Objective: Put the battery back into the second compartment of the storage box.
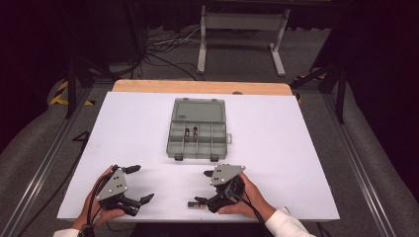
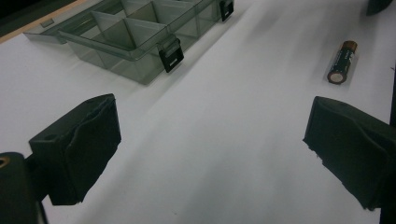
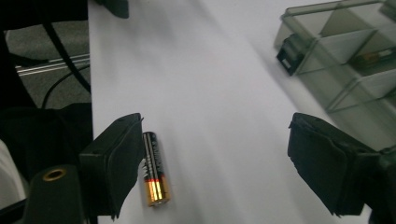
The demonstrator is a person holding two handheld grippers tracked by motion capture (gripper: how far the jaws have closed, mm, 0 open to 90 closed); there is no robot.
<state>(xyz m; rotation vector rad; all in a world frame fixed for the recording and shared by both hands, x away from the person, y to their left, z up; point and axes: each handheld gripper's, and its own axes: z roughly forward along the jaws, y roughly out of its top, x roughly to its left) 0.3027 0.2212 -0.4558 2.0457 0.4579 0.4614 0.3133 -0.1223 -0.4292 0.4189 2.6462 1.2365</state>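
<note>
Battery lies flat on the desk beside one jaw of the released right gripper; centre it between both jaws before closing.

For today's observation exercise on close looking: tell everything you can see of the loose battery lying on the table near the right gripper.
The battery is a small cylinder, black along most of its body with a copper-gold band at one end. It lies flat on its side on the white table, outside the grey compartment box. One open jaw of the right gripper stands right beside it; whether they touch cannot be told. Nothing grips it. The print on it is too blurred to read.
</note>
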